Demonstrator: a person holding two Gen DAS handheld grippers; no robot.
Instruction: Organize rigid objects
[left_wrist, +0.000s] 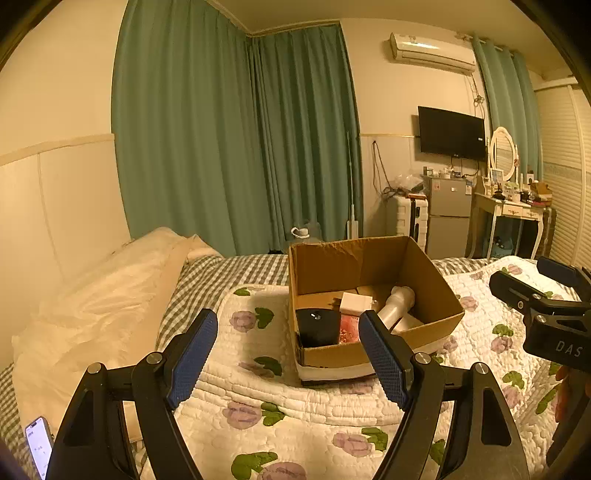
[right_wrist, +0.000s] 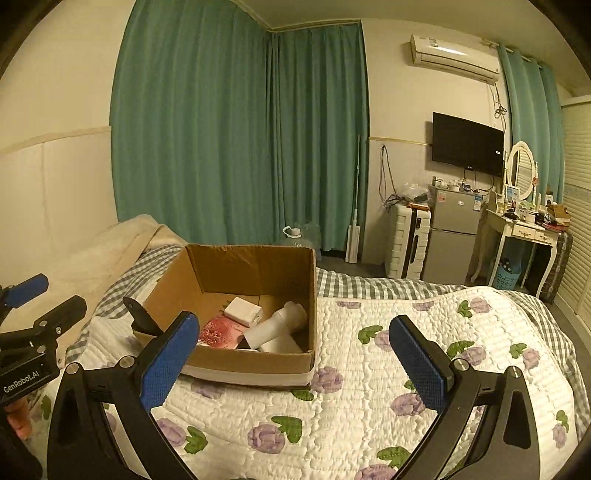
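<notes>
Quilted floral bedspread (right_wrist: 351, 369) carries an open brown cardboard box (right_wrist: 255, 266) holding a white plastic bottle (right_wrist: 277, 323). Left gripper (left_wrist: 288, 354) and right gripper (right_wrist: 295, 354) hover nearby, fingers spread, empty.

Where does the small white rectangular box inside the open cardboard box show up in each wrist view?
Left wrist: small white rectangular box lies right of centre, just above the left gripper's right finger.
Right wrist: it sits left of centre, mid-height.
Shared landmark: the white cylindrical bottle beside it in the cardboard box.
</notes>
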